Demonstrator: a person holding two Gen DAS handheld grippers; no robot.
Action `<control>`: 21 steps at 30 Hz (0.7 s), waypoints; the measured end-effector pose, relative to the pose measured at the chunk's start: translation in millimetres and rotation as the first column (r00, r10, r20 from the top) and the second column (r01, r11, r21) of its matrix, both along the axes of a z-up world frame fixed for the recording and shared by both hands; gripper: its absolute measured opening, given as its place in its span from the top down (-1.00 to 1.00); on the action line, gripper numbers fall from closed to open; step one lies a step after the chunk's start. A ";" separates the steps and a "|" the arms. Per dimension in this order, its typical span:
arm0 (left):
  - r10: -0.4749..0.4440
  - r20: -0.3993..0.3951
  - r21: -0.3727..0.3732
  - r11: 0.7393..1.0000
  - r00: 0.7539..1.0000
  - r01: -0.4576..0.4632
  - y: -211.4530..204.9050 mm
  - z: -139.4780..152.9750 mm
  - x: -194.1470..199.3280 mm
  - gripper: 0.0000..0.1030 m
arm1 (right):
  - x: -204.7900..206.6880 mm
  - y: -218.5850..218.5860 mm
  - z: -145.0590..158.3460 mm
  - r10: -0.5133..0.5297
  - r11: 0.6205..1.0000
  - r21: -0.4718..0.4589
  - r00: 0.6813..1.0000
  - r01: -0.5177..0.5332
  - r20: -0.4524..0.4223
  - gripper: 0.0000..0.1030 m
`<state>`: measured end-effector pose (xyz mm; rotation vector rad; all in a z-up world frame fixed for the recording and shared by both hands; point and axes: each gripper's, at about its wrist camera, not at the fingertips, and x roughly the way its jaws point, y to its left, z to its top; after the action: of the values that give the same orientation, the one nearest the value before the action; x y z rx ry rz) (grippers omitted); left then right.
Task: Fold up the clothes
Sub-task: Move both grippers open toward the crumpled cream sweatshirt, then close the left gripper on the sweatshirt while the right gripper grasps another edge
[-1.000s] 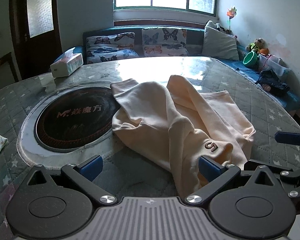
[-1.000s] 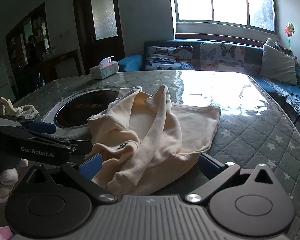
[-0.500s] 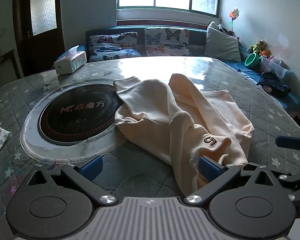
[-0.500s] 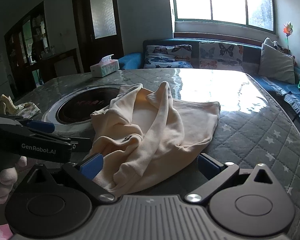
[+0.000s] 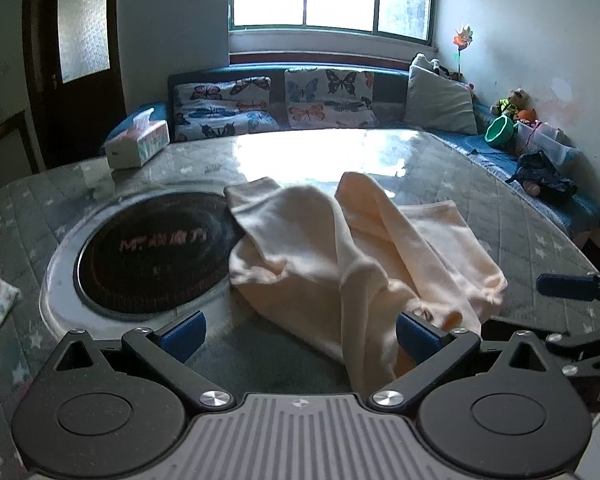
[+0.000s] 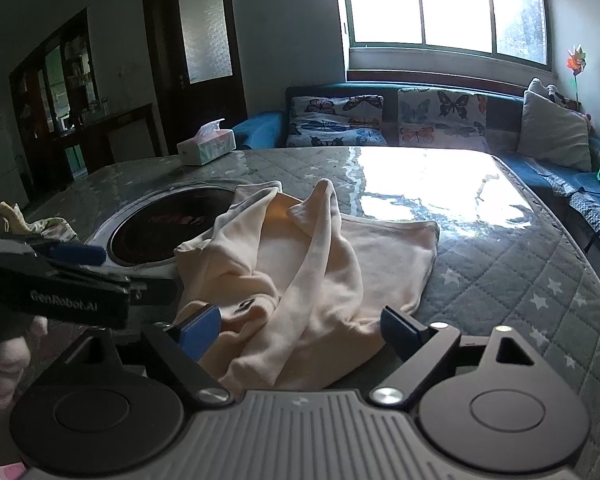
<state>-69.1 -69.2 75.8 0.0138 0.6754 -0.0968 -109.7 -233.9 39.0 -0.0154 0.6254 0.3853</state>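
Observation:
A crumpled cream garment (image 5: pixel 352 256) lies in a heap on the quilted table, also in the right wrist view (image 6: pixel 300 272). My left gripper (image 5: pixel 298 334) is open at the garment's near edge; its right blue pad (image 5: pixel 416 336) touches the cloth. My right gripper (image 6: pixel 300 330) is open, its jaws on either side of the garment's near hem, and cloth lies between them. Each gripper shows at the other view's edge.
A round black hotplate (image 5: pixel 156 248) is set in the table left of the garment. A tissue box (image 5: pixel 138 144) stands at the far left. A patterned cloth (image 6: pixel 24 220) lies at the left edge. A sofa with cushions (image 5: pixel 324 100) runs behind.
Both grippers have moved forward to the garment's near edge. The garment's near part has bunched, and the "5" mark has gone from the left wrist view.

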 end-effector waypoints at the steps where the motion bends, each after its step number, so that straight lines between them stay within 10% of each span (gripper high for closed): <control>1: -0.004 0.006 -0.002 1.000 1.000 0.004 0.3 2.4 3.3 -0.99 | 3.3 0.2 0.2 0.001 1.000 -0.003 1.000 -0.001 0.000 -0.70; 21: -0.051 -0.056 0.027 0.998 0.997 0.053 -22.6 -2.9 131.0 -0.58 | 121.8 4.3 -8.0 0.019 1.000 0.010 0.999 -0.019 -0.050 -0.22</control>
<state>62.0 -91.8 72.9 0.0560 0.7316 -0.1380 12.0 -229.6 31.0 -0.0024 0.6734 0.4079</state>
